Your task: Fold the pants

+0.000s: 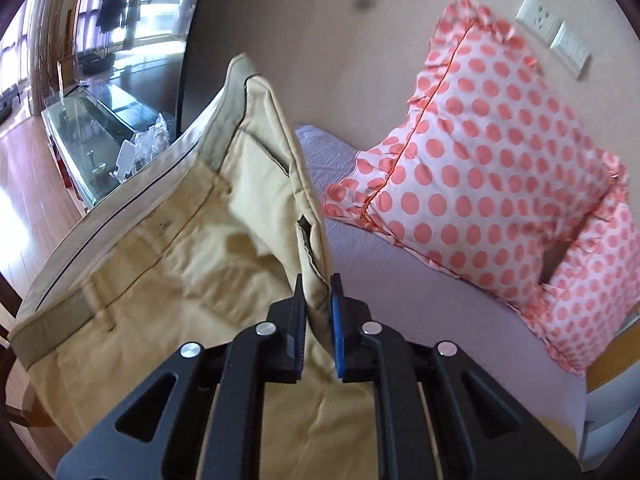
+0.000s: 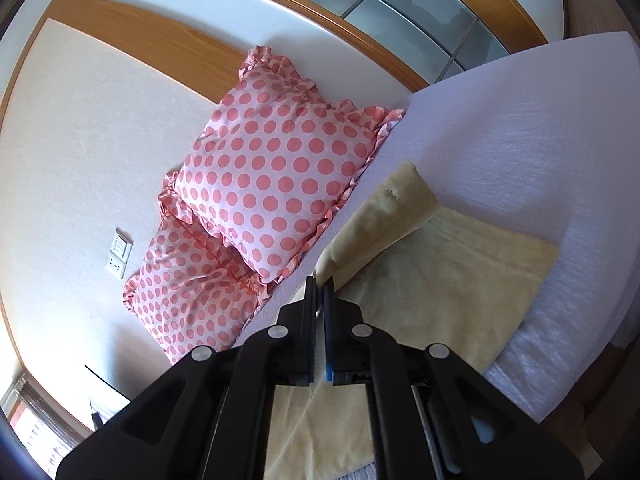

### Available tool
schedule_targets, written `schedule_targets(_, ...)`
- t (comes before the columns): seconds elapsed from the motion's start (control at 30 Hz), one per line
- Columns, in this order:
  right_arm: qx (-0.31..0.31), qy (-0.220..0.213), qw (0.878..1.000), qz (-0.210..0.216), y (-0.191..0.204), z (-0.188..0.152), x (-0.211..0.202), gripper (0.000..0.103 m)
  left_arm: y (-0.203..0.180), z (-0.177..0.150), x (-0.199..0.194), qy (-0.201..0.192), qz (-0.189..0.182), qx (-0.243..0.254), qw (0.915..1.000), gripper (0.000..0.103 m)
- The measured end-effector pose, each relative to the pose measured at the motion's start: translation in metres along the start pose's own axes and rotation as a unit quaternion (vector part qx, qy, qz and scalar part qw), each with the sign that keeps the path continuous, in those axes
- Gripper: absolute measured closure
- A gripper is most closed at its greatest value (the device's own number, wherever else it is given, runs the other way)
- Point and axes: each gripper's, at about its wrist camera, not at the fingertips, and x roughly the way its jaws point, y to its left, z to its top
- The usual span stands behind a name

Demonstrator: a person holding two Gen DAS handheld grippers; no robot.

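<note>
The pants [image 1: 192, 240] are pale yellow-tan, with an olive waistband at the left. My left gripper [image 1: 317, 280] is shut on a folded edge of the pants near the waist and holds it up above the bed. In the right wrist view the pants' leg end [image 2: 440, 280] lies partly on the bed, with one hem folded up. My right gripper [image 2: 320, 284] is shut on a corner of the pants' leg fabric and lifts it a little.
A bed with a pale lilac sheet [image 2: 540, 152] lies under the pants. Two pink polka-dot pillows [image 2: 272, 172] [image 1: 492, 160] lean at the wall. A wall socket [image 1: 552, 28] sits above them. A glass cabinet [image 1: 92, 128] and wooden floor are at the left.
</note>
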Motion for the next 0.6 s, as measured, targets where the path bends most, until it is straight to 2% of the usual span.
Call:
schedule_targets(0.13, -0.002, -0.006, 1.0, -0.022, -0.003, 0.001, -0.005, 0.1, 0.064, -0.079, -0.054, 0.008, -0.027, -0.044, 0.9986, 0.091)
schedule_targets(0.27, 0.024, 0.004, 0.999, -0.048, -0.019, -0.006, -0.005, 0.1, 0.108, -0.134, -0.052, 0.027, -0.025, -0.1, 0.9943, 0.091)
schedule_targets(0.37, 0.029, 0.007, 0.998, -0.056, -0.025, -0.009, -0.009, 0.1, 0.12, -0.148, -0.055, 0.017, -0.044, -0.109, 0.9929, 0.091)
schedule_targets(0.5, 0.028, 0.004, 0.998, -0.061, -0.027, -0.012, -0.015, 0.1, 0.117, -0.147, -0.06, 0.004, -0.036, -0.088, 0.9954, 0.086)
schedule_targets(0.6, 0.036, 0.003, 0.997, -0.063, -0.03, -0.015, -0.02, 0.1, 0.125, -0.148, -0.064, 0.0, -0.037, -0.098, 0.9945, 0.083)
